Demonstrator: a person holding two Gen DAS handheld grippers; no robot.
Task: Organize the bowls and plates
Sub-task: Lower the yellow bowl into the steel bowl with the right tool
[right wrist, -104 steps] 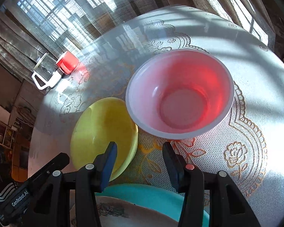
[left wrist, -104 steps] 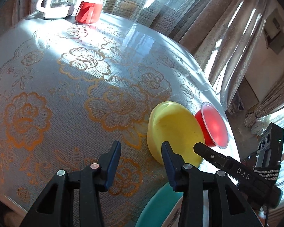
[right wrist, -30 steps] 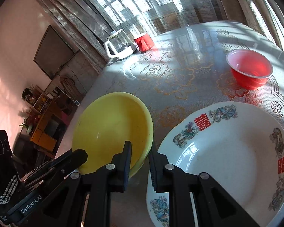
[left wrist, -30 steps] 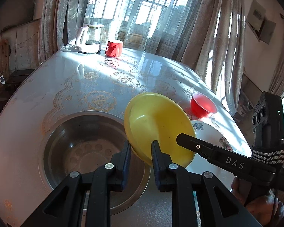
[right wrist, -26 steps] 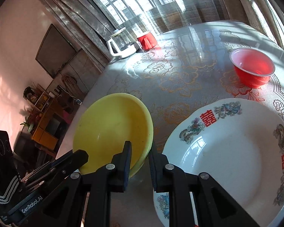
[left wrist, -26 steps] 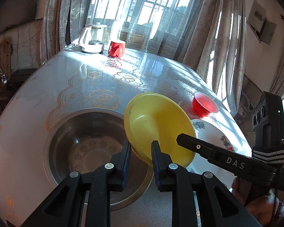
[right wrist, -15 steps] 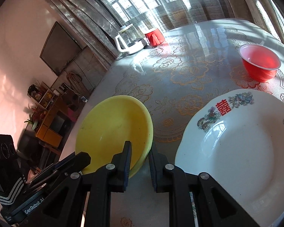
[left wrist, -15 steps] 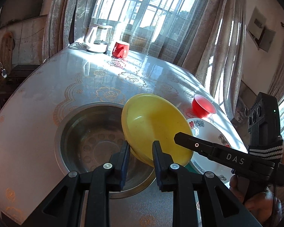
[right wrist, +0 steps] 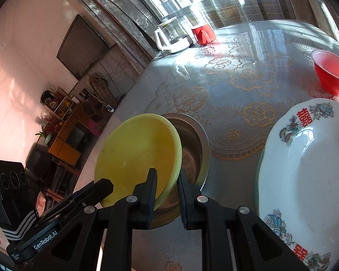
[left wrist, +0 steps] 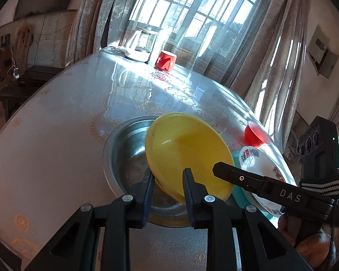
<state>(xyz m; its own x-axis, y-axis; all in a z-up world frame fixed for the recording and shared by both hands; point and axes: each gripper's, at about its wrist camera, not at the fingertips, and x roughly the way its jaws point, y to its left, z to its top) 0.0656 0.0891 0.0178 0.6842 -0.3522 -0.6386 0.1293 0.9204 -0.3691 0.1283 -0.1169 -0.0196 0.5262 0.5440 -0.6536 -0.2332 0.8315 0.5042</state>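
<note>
A yellow bowl (left wrist: 187, 153) is held in the air, tilted, above a large steel basin (left wrist: 126, 149) on the table. My left gripper (left wrist: 168, 178) is shut on the bowl's near rim. My right gripper (right wrist: 167, 180) is shut on the rim of the same yellow bowl (right wrist: 135, 158), over the steel basin (right wrist: 196, 142). A white patterned plate (right wrist: 305, 169) lies to the right on a teal plate (left wrist: 239, 192). The white plate also shows in the left wrist view (left wrist: 260, 169). A small red bowl (right wrist: 330, 72) stands beyond it.
A glass kettle with white handle (left wrist: 140, 45) and a red cup (left wrist: 166, 61) stand at the far edge of the round lace-covered table (left wrist: 56, 124). Curtains and a window lie behind. Shelving and furniture (right wrist: 65, 122) stand off the table's left side.
Both grippers closed on the yellow bowl and lifted it off the table. Over the last second they carried it left, so it now hangs over the steel basin.
</note>
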